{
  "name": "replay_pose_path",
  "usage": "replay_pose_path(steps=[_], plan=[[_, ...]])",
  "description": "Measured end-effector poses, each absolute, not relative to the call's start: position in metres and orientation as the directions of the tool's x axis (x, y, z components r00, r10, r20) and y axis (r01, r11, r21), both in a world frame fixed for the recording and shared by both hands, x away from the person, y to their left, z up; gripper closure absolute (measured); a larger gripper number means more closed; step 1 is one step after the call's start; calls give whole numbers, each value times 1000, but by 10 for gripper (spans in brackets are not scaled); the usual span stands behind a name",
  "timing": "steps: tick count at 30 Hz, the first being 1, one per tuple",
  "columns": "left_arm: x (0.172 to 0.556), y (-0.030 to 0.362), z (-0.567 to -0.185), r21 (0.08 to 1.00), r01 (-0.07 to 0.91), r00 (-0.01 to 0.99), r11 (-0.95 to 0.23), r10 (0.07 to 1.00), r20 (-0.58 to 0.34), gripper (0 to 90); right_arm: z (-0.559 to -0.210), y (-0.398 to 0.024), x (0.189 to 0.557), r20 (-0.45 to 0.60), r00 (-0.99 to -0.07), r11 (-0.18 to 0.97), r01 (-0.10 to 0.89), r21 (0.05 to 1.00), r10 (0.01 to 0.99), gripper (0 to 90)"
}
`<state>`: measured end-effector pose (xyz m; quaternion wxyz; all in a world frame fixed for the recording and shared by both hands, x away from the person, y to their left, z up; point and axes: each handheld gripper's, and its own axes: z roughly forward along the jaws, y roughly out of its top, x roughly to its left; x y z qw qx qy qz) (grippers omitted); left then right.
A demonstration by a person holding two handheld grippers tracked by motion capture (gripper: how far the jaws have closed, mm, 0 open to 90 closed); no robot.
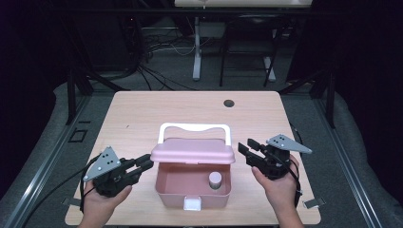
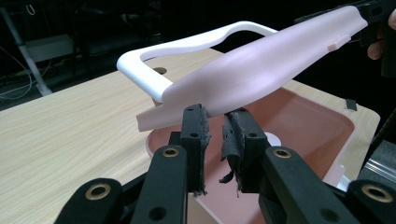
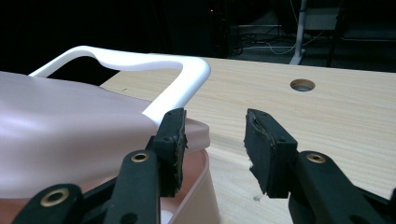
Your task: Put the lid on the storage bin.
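lid [image 1: 192, 151] | raised, between both grippers | left fingers [image 2: 195, 135] narrowly parted, right fingers [image 3: 170, 140] apart, empty

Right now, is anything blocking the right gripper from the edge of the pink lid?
Nothing visible does. The right gripper sits beside the raised pink lid at the box's right end, jaws open, with only bare table around it. In the right gripper view one pad is already right at the lid's edge.
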<state>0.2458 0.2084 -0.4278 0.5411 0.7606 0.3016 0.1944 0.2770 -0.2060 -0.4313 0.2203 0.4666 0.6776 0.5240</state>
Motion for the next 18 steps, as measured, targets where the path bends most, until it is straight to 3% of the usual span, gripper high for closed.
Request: replay_pose_path(steps=[18], plan=[[239,209,-436,938,253,744,-238,667,-32,771,-432,-207,278,196,-463,9,404,915,864,579]])
